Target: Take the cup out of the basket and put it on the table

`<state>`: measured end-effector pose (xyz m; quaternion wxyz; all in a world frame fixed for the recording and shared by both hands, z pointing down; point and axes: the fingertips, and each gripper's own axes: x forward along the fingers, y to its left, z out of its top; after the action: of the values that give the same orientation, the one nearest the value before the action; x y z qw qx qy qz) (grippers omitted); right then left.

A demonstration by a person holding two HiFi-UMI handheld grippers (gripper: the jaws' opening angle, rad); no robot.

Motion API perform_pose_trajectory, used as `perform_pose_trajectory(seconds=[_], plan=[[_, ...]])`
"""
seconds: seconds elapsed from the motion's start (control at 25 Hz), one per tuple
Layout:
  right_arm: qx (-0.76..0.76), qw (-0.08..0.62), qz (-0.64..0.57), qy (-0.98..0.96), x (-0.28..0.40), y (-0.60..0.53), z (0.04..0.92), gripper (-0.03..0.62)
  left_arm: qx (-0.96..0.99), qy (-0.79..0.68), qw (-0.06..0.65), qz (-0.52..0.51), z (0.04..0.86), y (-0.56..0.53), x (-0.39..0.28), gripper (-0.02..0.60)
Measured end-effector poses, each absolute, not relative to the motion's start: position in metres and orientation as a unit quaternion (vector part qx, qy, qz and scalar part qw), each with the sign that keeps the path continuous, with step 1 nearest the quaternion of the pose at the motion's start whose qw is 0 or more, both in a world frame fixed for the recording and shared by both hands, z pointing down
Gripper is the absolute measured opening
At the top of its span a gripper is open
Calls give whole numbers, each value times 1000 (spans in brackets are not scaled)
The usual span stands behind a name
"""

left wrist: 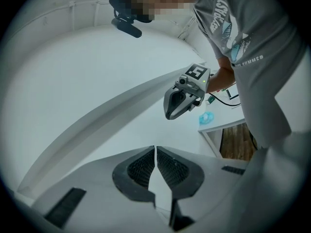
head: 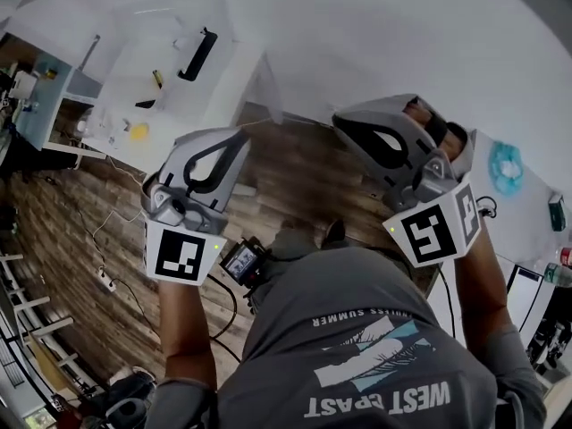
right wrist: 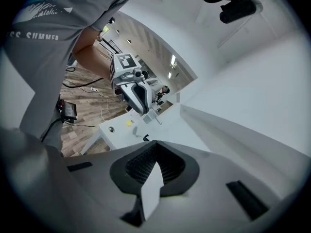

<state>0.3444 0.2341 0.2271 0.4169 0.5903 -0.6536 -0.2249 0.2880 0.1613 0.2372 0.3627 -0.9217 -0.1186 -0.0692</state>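
Note:
No cup and no basket shows in any view. Both grippers are held up in front of the person's chest, side by side and a little apart. My left gripper (head: 243, 134) has its jaws together with nothing between them; in its own view the pads (left wrist: 146, 166) meet against a white wall. My right gripper (head: 340, 117) is shut too, and its pads (right wrist: 165, 164) hold nothing. Each gripper appears in the other's camera: the right gripper (left wrist: 171, 113) in the left gripper view, the left gripper (right wrist: 145, 109) in the right gripper view.
A white table (head: 210, 92) stands at the upper left with a black handle-shaped thing (head: 197, 54) and a small yellow object (head: 138, 131) on it. Another white table (head: 527, 208) at the right carries a blue item (head: 506, 166). Wooden floor (head: 80, 231) with cables lies below.

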Motion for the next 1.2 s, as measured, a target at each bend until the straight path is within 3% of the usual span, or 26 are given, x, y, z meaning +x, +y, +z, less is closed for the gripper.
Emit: perform_pose_trajectory(seconds=[0.52, 1.2], plan=[[529, 431, -280, -676, 338, 73, 206, 8, -918, -77, 386, -52, 225, 48, 306, 25], [446, 402, -297, -743, 372, -67, 226, 8, -907, 1, 396, -147, 246, -72, 340, 25]])
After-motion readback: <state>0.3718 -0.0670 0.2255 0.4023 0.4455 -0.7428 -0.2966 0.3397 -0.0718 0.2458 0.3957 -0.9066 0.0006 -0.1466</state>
